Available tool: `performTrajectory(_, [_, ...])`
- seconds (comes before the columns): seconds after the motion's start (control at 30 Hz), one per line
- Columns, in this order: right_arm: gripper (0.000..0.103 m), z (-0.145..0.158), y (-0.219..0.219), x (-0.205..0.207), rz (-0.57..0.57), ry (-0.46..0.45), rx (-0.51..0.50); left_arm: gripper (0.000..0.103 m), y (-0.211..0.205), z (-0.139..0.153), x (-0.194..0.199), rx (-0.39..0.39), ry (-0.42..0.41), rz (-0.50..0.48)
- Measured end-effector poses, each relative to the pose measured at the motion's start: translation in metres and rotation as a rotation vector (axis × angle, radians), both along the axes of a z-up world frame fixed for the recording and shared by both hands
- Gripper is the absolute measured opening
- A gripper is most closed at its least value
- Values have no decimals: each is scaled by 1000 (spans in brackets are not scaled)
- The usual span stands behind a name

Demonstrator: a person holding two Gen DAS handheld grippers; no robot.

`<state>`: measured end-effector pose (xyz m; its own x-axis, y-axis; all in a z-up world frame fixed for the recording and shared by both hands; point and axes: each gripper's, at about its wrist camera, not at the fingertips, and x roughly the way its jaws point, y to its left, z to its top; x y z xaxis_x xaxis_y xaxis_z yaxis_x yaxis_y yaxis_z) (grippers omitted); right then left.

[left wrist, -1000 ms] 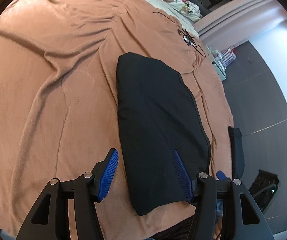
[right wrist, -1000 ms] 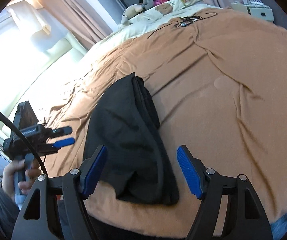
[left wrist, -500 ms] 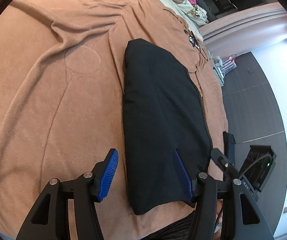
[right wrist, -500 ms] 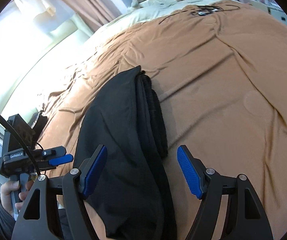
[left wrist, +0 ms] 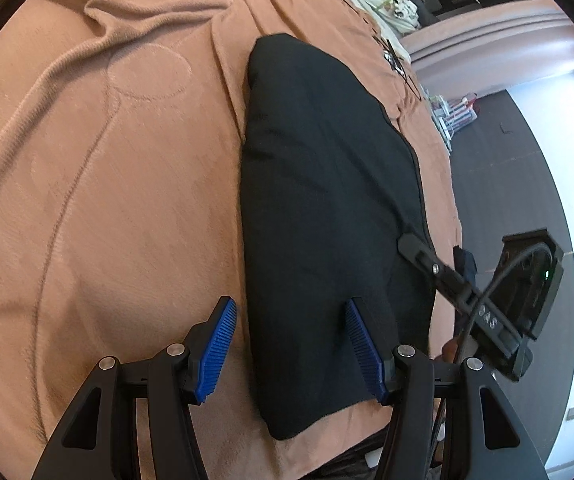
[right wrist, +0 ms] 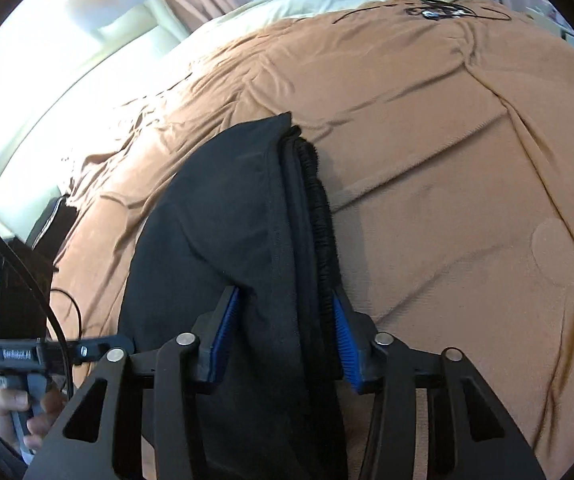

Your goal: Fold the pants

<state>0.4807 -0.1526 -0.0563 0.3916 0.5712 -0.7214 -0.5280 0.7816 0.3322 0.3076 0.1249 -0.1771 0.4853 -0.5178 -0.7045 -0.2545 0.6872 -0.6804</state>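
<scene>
Two grippers flanking pants (left wrist: 327, 200) lengthwise: right gripper (right wrist: 287, 340) apparently pinching stacked edges, left gripper (left wrist: 291, 348) spread over near edge.

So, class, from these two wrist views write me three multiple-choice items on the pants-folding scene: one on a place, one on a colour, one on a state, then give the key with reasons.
1. Where do the pants lie?
A. on the brown bed cover
B. on the floor
C. on a chair

2. What colour are the pads on the gripper fingers?
A. red
B. blue
C. white

3. How does the right gripper stand?
A. wide open above bare cover
B. closed in around the layered edge of the pants
C. out of view

Key: 1 A, the black cloth rests flat on the brown bed cover. 2 B, blue ribbed pads show in both views. 3 B, its pads press the stacked fabric from both sides, while the left gripper is open with one finger over the pants and one over the cover.
</scene>
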Motion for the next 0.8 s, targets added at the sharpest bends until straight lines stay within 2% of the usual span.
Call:
performTrajectory(0.1, [24, 1, -8, -2, -25, 3, 31, 58, -2, 1, -3, -19, 5, -15])
performTrajectory(0.17, [24, -3, -14, -3, -48, 20, 42, 52, -5, -1, -4, -15, 14, -26])
performTrajectory(0.27, [24, -8, -18, -4, -60, 52, 63, 40, -8, 0, -5, -8, 22, -42])
performTrajectory(0.33, [24, -8, -19, -4, -59, 61, 76, 24, -7, 1, -7, -10, 20, -42])
performTrajectory(0.43, [24, -11, -21, -3, -56, 85, 92, 16, -3, 5, -7, -17, 13, -43])
performTrajectory(0.6, [24, -16, -26, -6, -57, 147, 137, 14, 3, 17, -1, -27, 6, -50])
performTrajectory(0.8, [24, -20, -19, -19, 2, 213, 163, 14, 21, 34, 0, 17, 1, -53])
